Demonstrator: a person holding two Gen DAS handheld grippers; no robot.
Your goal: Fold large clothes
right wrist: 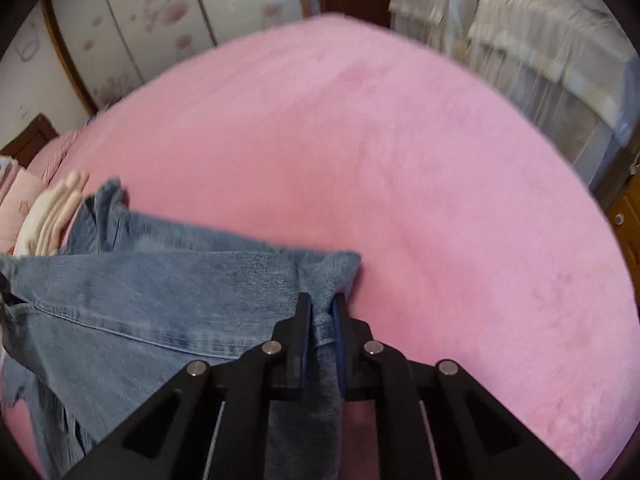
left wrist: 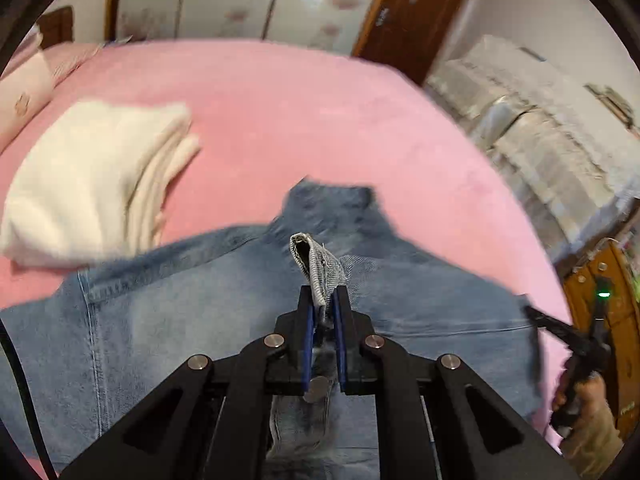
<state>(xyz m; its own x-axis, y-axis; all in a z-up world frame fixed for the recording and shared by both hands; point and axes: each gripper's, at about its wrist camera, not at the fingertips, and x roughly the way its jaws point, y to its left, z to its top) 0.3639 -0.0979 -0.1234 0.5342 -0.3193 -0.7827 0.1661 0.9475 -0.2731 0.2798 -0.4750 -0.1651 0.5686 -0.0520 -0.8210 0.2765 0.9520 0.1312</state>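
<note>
One cream garment (left wrist: 92, 184) already folded on the pink bed (left wrist: 300, 120). Denim garment (left wrist: 200, 320) still spread; left gripper (left wrist: 324, 308) and right gripper (right wrist: 322, 312) each clamped on a pinch of it. Folding looks barely begun.

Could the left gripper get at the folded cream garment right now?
Probably not yet: the left gripper is shut on a fold of the denim garment. The path across the pink bed to the cream garment looks unobstructed.

We see faded blue jeans (left wrist: 200, 320) spread out beyond the jaws, a bunched fold pinched between each pair, hem sticking up past the left ones.
</note>
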